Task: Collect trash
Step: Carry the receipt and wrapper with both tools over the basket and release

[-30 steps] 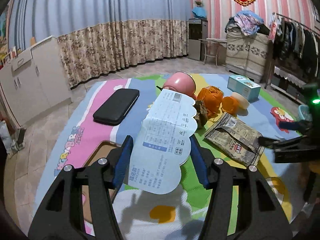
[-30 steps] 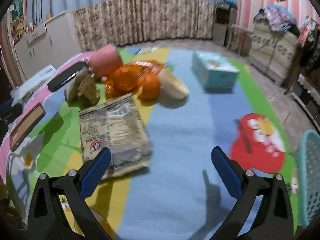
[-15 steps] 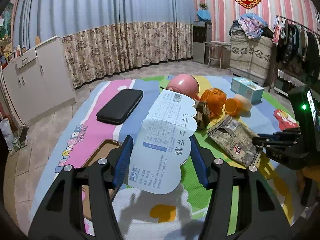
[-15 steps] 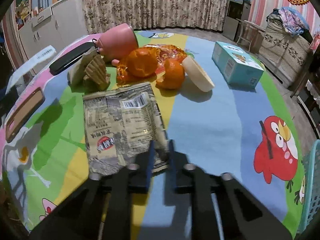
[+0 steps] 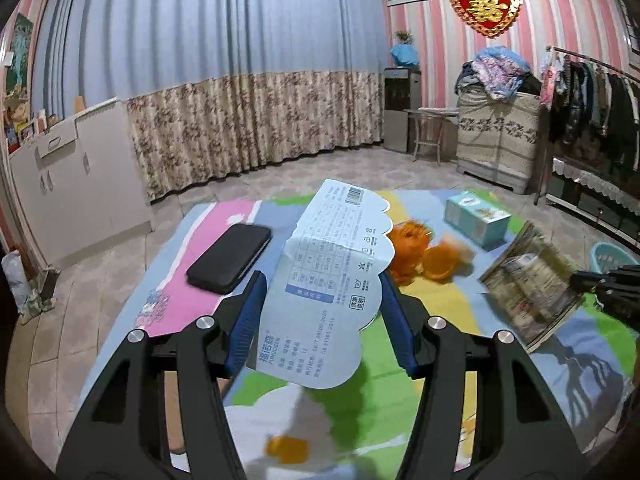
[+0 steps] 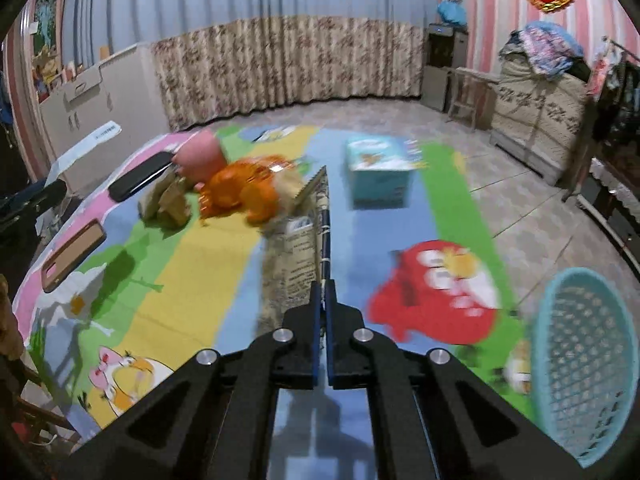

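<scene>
My left gripper (image 5: 320, 316) is shut on a pale blue paper label (image 5: 332, 280) and holds it upright above the colourful table cover. My right gripper (image 6: 323, 292) is shut on a grey printed snack wrapper (image 6: 296, 248), lifted edge-on off the table; the wrapper also shows in the left wrist view (image 5: 532, 284). Orange peels (image 6: 240, 192) and a crumpled brown wrapper (image 6: 166, 204) lie on the table. A turquoise mesh basket (image 6: 584, 364) stands at the lower right of the right wrist view.
A pink cup (image 6: 200, 156), a black case (image 5: 230, 258), a teal tissue box (image 6: 378, 174) and a brown-framed item (image 6: 74, 254) lie on the table. Cabinets (image 5: 76, 176) stand left, a clothes rack (image 5: 592, 92) right.
My right gripper closed on the snack wrapper and lifted it off the table toward the right. My left gripper rose a little, still holding the paper label.
</scene>
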The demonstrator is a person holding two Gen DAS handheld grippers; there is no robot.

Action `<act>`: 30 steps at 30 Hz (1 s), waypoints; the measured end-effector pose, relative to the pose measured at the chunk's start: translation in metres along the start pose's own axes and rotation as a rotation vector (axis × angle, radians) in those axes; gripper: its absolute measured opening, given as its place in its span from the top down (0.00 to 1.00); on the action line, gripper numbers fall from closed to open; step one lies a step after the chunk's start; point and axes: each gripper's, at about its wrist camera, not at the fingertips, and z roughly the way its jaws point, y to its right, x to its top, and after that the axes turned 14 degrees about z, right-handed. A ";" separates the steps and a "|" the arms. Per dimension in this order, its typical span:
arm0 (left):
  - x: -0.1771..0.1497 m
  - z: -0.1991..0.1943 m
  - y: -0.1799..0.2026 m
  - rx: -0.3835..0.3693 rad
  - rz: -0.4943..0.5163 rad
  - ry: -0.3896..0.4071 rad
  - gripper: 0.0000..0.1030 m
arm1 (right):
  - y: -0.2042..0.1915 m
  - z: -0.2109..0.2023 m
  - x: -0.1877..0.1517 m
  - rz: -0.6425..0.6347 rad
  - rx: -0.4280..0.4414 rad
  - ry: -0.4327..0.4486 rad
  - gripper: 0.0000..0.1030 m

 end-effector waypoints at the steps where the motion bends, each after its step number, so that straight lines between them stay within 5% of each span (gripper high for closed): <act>1: 0.004 -0.001 0.006 -0.003 0.008 0.009 0.46 | 0.011 -0.007 0.002 0.016 -0.005 0.013 0.98; 17: 0.072 -0.001 0.143 -0.156 0.116 0.121 0.46 | 0.179 -0.079 0.021 0.329 -0.107 0.196 0.98; 30: 0.107 0.008 0.253 -0.331 0.146 0.173 0.46 | 0.265 -0.103 0.010 0.505 -0.203 0.264 0.98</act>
